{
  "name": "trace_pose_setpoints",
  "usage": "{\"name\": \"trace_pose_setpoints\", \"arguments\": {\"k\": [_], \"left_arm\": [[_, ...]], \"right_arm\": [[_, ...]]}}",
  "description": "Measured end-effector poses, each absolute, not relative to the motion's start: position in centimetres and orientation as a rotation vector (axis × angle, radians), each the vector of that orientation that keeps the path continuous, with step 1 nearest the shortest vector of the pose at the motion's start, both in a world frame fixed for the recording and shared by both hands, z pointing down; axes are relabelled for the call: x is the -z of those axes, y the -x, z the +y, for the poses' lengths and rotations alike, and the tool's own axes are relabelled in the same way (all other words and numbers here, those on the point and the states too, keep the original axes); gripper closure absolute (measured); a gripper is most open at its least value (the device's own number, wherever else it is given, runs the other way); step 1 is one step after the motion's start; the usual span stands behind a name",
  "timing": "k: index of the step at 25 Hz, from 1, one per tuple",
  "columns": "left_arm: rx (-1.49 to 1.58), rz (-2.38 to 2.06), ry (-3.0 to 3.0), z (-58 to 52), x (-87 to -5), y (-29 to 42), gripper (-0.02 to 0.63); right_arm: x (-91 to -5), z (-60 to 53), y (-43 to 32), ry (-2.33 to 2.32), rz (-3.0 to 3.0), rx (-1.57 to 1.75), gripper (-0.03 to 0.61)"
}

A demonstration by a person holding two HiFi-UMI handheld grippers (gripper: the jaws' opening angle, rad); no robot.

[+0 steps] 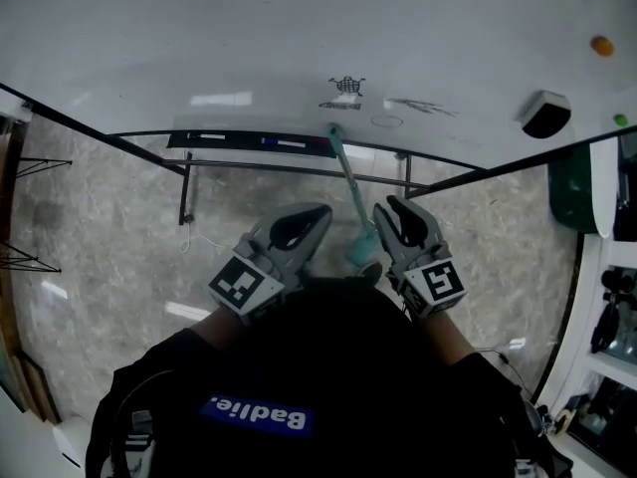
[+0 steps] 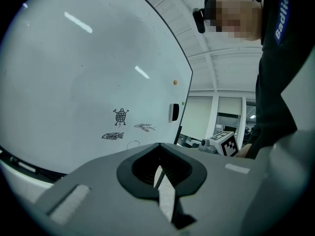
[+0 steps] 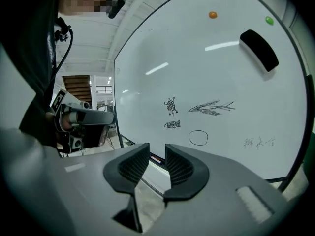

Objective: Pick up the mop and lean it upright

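The mop [image 1: 349, 189] has a teal handle that slants up to the whiteboard's tray [image 1: 249, 141], its top end resting there. Its teal head [image 1: 361, 251] sits low on the floor between my two grippers. My left gripper [image 1: 315, 214] is just left of the handle, and its jaw tips meet with nothing held [image 2: 158, 145]. On the other side, my right gripper [image 1: 391, 208] stands close to the handle. Its jaws [image 3: 157, 150] are apart, with only the tray and floor showing through the gap. Neither gripper view shows the mop.
A large whiteboard [image 1: 299, 48] with small drawings fills the front, carrying a black eraser [image 1: 544, 115] and an orange magnet [image 1: 601, 45]. Its dark frame bars [image 1: 184, 192] stand on the marbled floor. A green bin [image 1: 570, 192] and shelving are at the right.
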State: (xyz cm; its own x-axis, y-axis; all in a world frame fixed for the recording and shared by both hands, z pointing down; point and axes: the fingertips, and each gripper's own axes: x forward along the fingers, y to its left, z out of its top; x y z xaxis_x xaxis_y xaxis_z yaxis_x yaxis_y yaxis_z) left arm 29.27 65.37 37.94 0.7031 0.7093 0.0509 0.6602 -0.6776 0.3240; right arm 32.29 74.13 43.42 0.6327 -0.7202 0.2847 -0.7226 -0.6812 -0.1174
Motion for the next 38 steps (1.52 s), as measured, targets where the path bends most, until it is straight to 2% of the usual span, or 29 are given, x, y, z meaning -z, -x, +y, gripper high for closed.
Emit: {"name": "trace_pose_setpoints", "arguments": {"k": [7, 38], "left_arm": [[-0.251, 0.957, -2.694, 66.0, -37.5, -28.9, 0.594], [-0.384, 0.602, -2.772, 59.8, -41.0, -24.3, 0.594]], "right_arm": [[-46.5, 74.1, -34.0, -2.722, -1.368, -0.578, 0.439], [-63.7, 70.8, -41.5, -2.273, -1.405, -0.935, 0.397]]}}
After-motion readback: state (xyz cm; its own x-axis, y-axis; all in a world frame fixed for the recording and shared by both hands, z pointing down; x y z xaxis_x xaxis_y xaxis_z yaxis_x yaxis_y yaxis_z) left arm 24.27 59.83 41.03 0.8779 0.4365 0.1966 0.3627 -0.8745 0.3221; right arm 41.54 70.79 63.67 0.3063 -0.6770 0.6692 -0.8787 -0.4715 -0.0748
